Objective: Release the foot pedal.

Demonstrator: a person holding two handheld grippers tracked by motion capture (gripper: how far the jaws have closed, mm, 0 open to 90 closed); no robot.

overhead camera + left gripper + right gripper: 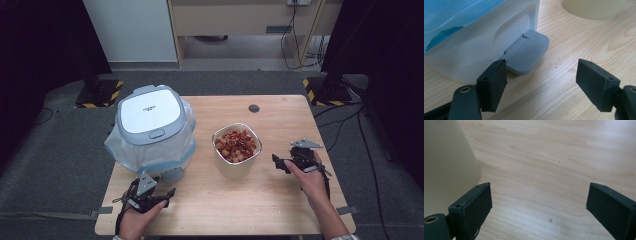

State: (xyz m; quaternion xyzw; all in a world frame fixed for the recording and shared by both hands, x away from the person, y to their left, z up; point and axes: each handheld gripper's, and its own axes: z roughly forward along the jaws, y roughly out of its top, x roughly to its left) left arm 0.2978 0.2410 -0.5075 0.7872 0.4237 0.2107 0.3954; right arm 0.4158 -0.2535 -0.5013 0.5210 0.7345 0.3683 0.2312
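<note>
Left gripper [159, 196] hovering with jaws spread wide and empty, the grey foot pedal [527, 51] of the lidded bin [150, 117] lying just ahead, nearer its left jaw. Right gripper [281, 163] likewise gaping wide, holding nothing, the bowl of food scraps [236, 144] standing just beyond its left jaw on the desk [280, 200].

Risking a slip off the pedal's edge if pressing off-centre — the bin looking light enough to skid or tip. Risking a nudged bowl on the right too, the jaw sitting close to its wall — scraps likely spilling over the desk if lifted tilted.
</note>
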